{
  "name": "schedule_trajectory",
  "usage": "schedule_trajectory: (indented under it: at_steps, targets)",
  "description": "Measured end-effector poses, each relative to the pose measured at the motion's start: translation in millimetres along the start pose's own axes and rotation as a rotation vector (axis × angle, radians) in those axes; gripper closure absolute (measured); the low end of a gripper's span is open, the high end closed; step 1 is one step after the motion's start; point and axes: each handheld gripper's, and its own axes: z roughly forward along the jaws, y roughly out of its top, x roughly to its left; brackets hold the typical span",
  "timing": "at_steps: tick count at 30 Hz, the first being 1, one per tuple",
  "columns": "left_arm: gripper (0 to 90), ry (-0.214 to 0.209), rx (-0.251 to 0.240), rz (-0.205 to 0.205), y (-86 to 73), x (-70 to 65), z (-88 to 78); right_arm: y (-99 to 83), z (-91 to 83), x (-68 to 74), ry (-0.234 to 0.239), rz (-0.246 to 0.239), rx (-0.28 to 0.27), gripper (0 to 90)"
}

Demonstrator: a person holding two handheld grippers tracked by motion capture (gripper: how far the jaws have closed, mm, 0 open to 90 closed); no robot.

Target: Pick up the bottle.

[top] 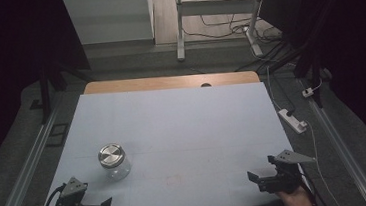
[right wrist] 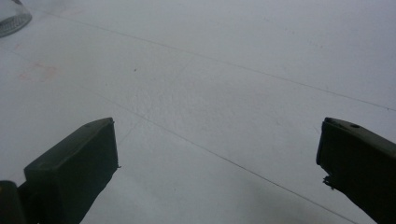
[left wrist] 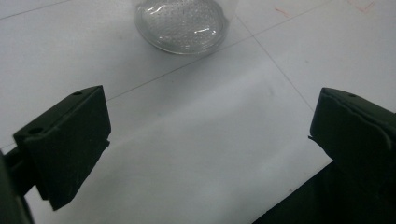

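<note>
A clear glass jar [top: 114,161] with a round metal lid stands upright on the white table [top: 183,128], at its front left. My left gripper [top: 92,197] rests at the front left corner, a short way in front of the jar, open with nothing between its jaws. In the left gripper view the jar's base [left wrist: 184,23] sits just beyond the open left gripper [left wrist: 210,126]. My right gripper [top: 262,169] is at the front right corner, far from the jar, also open and empty. In the right gripper view, past the right gripper [right wrist: 217,154], the jar [right wrist: 11,16] peeks in at the top left corner.
The far edge of the table is a bare wooden strip [top: 169,82]. A white power strip [top: 293,120] and cables lie on the floor to the right. A desk frame [top: 180,28] stands beyond the table. Metal rails [top: 26,172] run along both sides.
</note>
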Motion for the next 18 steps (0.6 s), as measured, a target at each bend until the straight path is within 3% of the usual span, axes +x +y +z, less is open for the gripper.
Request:
schedule_trajectory:
  at_steps: [4,18]
  targets:
    - [0.0,0.003,0.0,0.013,-0.1,-1.5,-0.5,1.0,1.9,1.0,0.021,0.01,0.005,0.0]
    - [0.0,0.0,-0.014,-0.014,-0.1,1.3,-1.6,1.7,5.0,1.2,0.042,0.006,0.034,0.0]
